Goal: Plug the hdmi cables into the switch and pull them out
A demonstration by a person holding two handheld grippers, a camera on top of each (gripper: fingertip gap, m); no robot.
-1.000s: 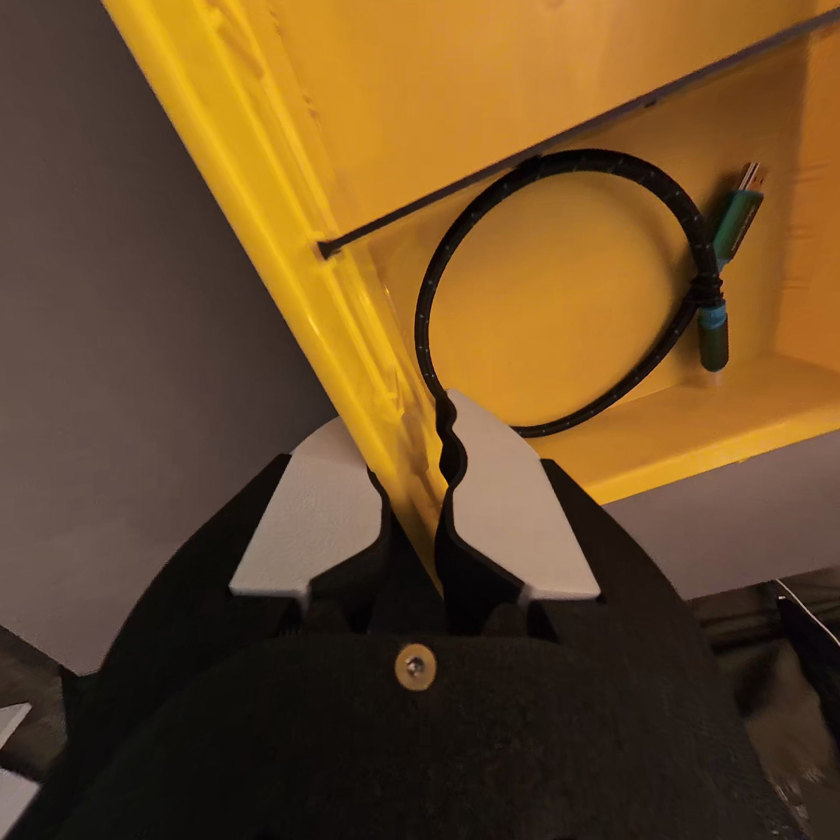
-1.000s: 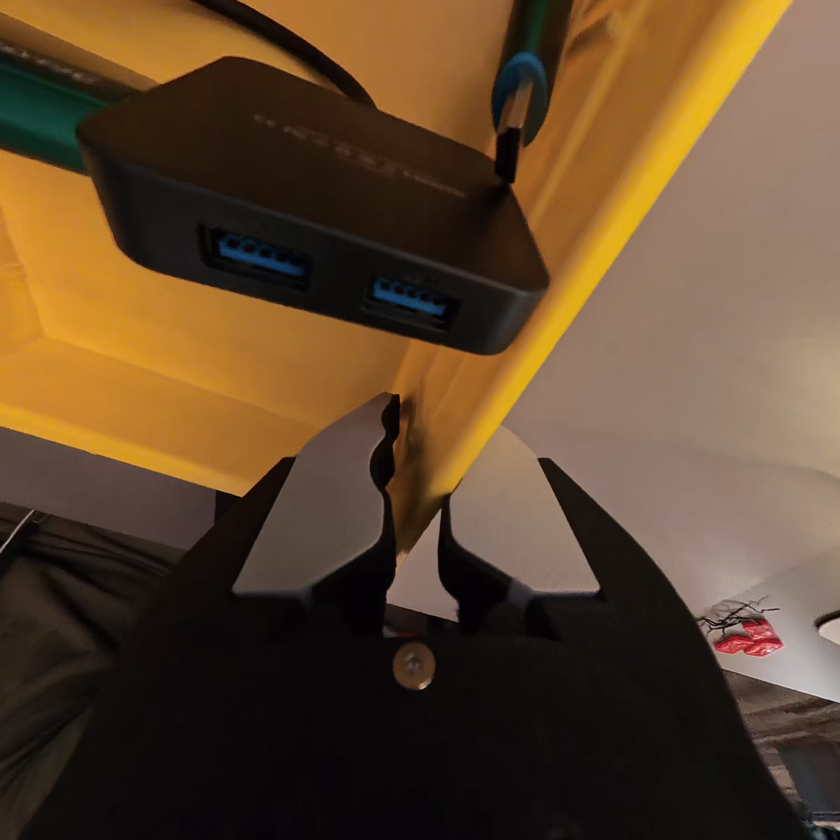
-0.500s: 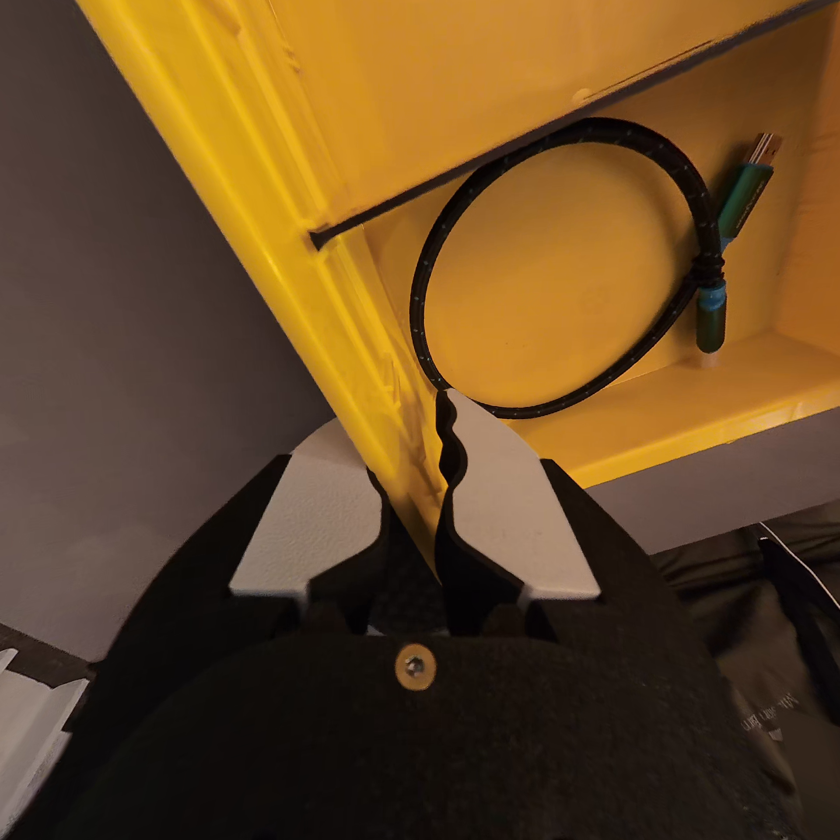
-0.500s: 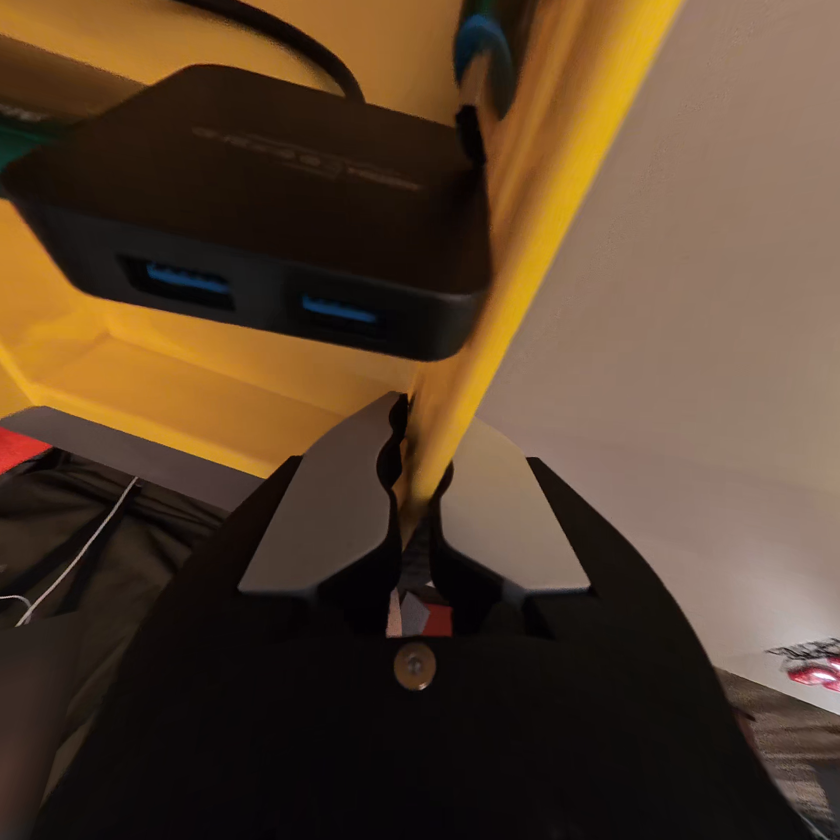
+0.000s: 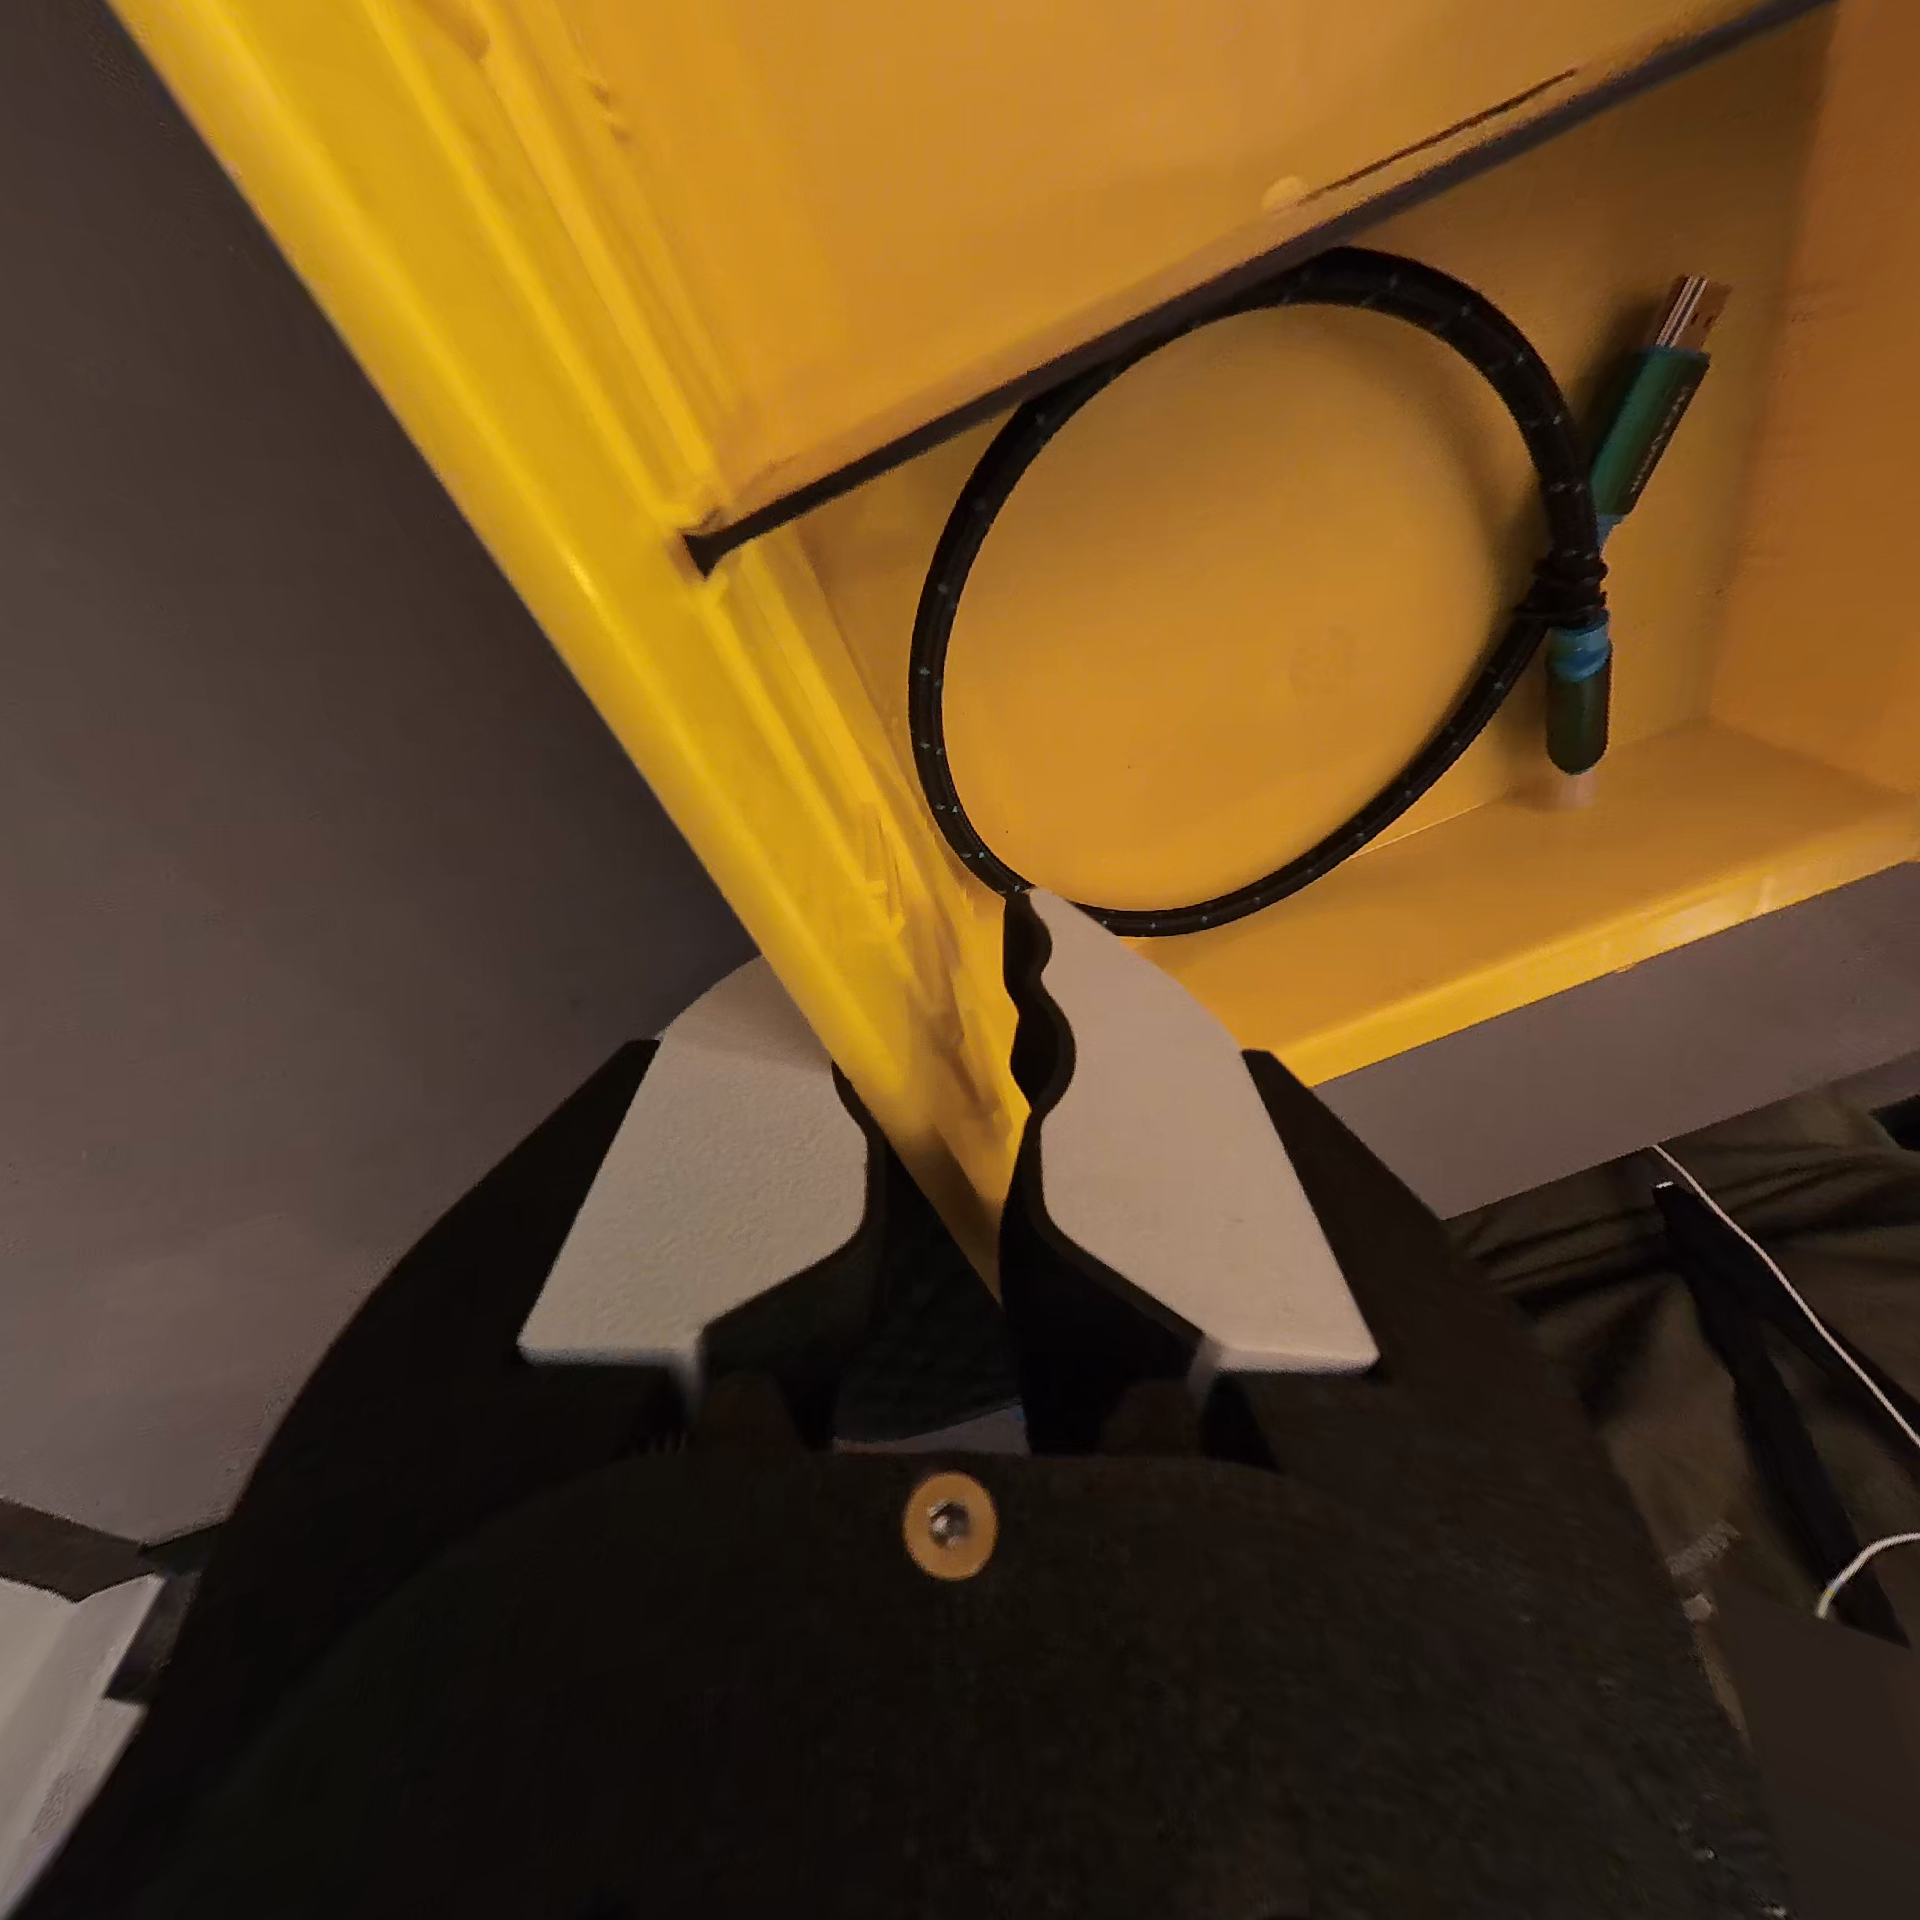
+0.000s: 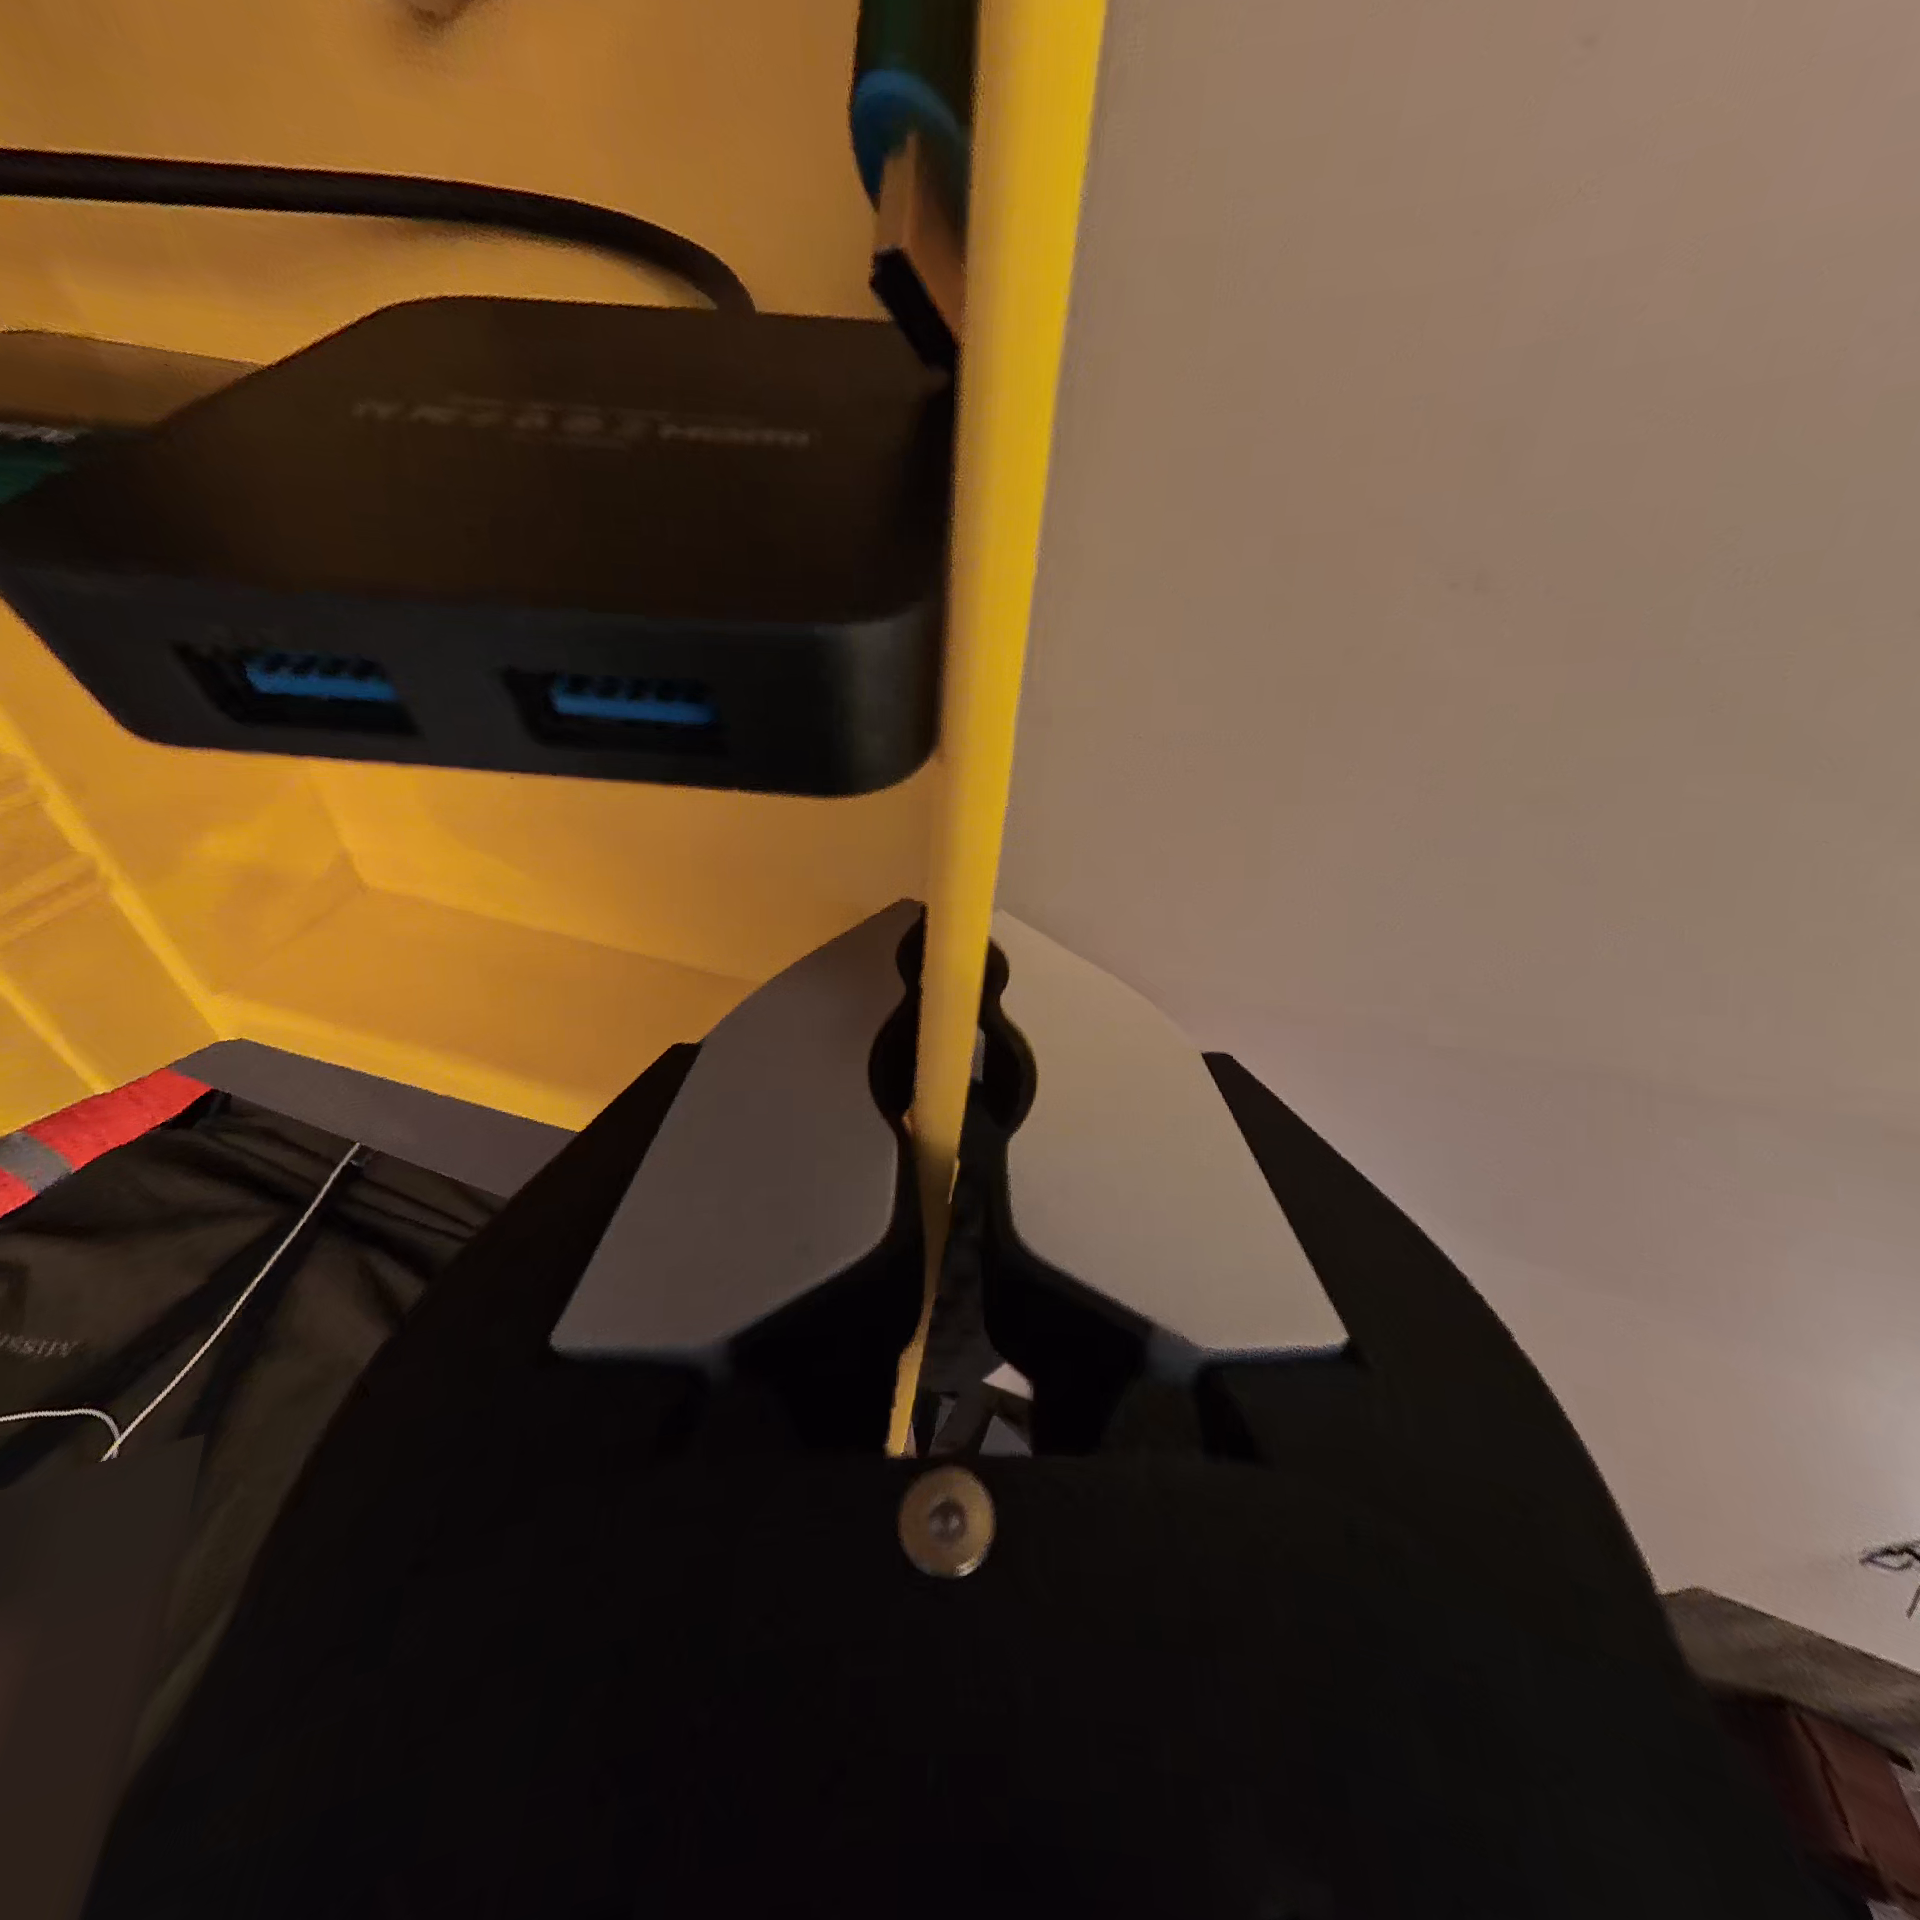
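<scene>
A yellow bin [image 5: 727,727] holds the parts. My left gripper [image 5: 904,966] is shut on its left wall. My right gripper [image 6: 954,935] is shut on its right wall [image 6: 1008,623]. In the left wrist view a black braided HDMI cable [image 5: 935,644] lies coiled in a compartment, with two green plugs [image 5: 1647,416] side by side at its right. In the right wrist view the black switch [image 6: 540,520] lies against the right wall, two blue ports [image 6: 629,696] facing me. A plug with a blue collar [image 6: 904,156] sits by the wall behind it.
A dark divider [image 5: 1039,384] crosses the bin above the coil. A black lead [image 6: 416,197] runs from the switch's back. Dark fabric with a thin white cord [image 5: 1662,1299] lies below the bin's near edge, with a red strip [image 6: 94,1132] beside it. Grey surface surrounds the bin.
Both grippers stay shut on the bin walls. The bin has shifted in both views: the right wall now stands upright in the right view, and more dark fabric shows below the bin.
</scene>
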